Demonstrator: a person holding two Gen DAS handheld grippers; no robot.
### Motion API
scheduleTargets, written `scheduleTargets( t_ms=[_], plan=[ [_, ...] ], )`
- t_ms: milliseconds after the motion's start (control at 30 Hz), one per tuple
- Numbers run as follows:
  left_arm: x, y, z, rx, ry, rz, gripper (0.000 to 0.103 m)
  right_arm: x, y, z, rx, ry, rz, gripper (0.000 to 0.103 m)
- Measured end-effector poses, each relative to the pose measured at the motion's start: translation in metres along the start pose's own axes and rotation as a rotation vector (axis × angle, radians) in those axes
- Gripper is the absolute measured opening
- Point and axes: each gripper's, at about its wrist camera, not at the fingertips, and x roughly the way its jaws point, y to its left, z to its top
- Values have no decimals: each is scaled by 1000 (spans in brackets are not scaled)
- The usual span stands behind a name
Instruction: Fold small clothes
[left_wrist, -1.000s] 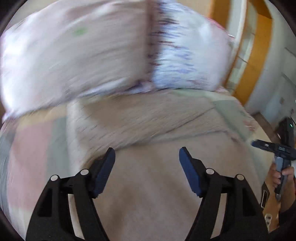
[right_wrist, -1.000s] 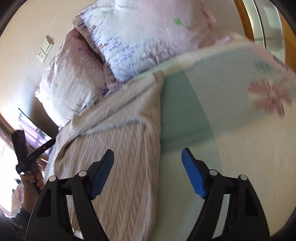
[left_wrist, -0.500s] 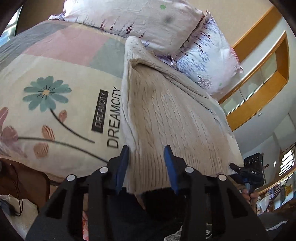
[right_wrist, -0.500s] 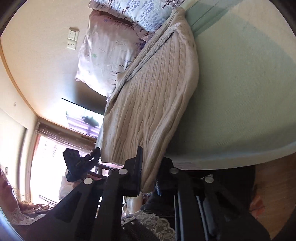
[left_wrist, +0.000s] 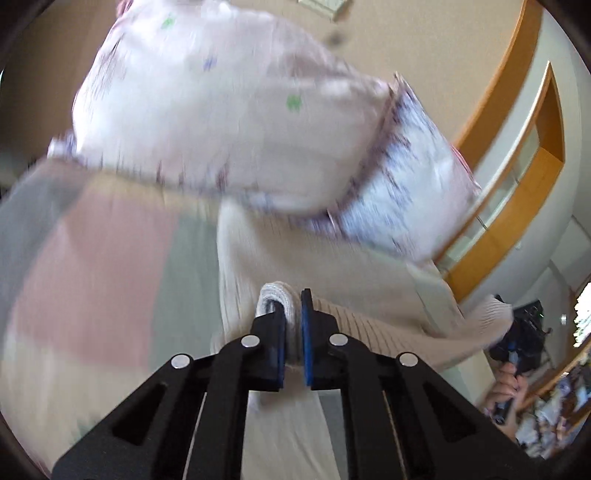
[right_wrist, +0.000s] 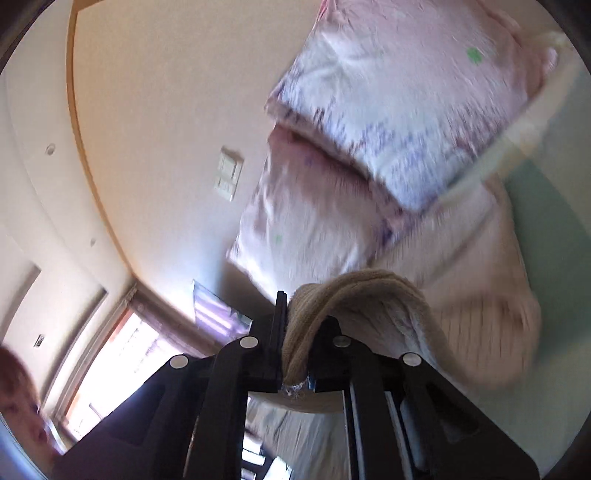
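Left wrist view: my left gripper pinches a bunched hem corner of the cream knit sweater, whose body lies on the patchwork bedspread just near of the pillows.

Right wrist view: my right gripper is clamped on the sweater's other corner, which drapes thickly over the fingers. I judge it soft, floppy and stretchy, so the ribbed hem corners are the best hold.

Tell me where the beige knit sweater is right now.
The sweater lies on the bed just below the pillows, its near hem pinched and lifted by the left gripper and the right gripper.
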Motion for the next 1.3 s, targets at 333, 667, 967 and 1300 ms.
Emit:
scheduleTargets(
  t_ms=[333, 667, 967, 1300],
  plan=[
    [155, 43, 84, -96, 113, 149, 60, 104, -109, 69, 186, 22, -497, 61],
    [156, 93, 31, -270, 283, -34, 65, 80, -86, 61, 43, 29, -466, 93],
    [170, 90, 16, -532, 254, -218, 21, 65, -86, 51, 58, 87, -426, 93],
    [259, -156, 53, -386, 292, -654, 34, -3, -71, 87, -5, -86, -491, 93]
  ],
)
